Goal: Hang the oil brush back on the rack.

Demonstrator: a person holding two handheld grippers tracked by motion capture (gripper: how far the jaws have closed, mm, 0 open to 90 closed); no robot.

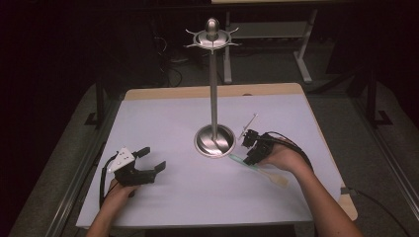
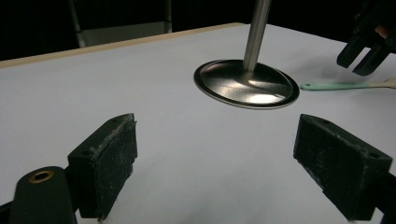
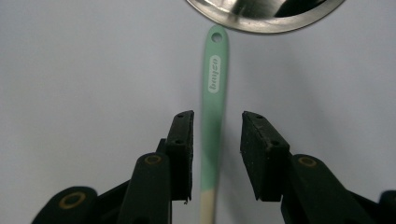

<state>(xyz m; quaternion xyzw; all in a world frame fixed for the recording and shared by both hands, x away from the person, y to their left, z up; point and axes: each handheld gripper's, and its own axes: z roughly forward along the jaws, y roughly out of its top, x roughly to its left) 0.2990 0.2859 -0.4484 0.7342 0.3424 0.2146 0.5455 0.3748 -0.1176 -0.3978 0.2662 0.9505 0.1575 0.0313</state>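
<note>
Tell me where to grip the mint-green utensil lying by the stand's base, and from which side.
Grip the mint-green utensil on its slim green handle, from straight above. It lies flat on the table, so only its narrow sides are free. The right gripper already straddles the handle with jaws open, clear of the stand's base.

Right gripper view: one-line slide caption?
Open right gripper straddles the mint-green utensil handle on the white table, below the steel stand base.

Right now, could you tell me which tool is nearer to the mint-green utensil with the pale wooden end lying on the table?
The right tool: its open jaws straddle the mint-green utensil, not gripping. The left tool sits far across the white table, open, beyond the steel stand's round base.
</note>
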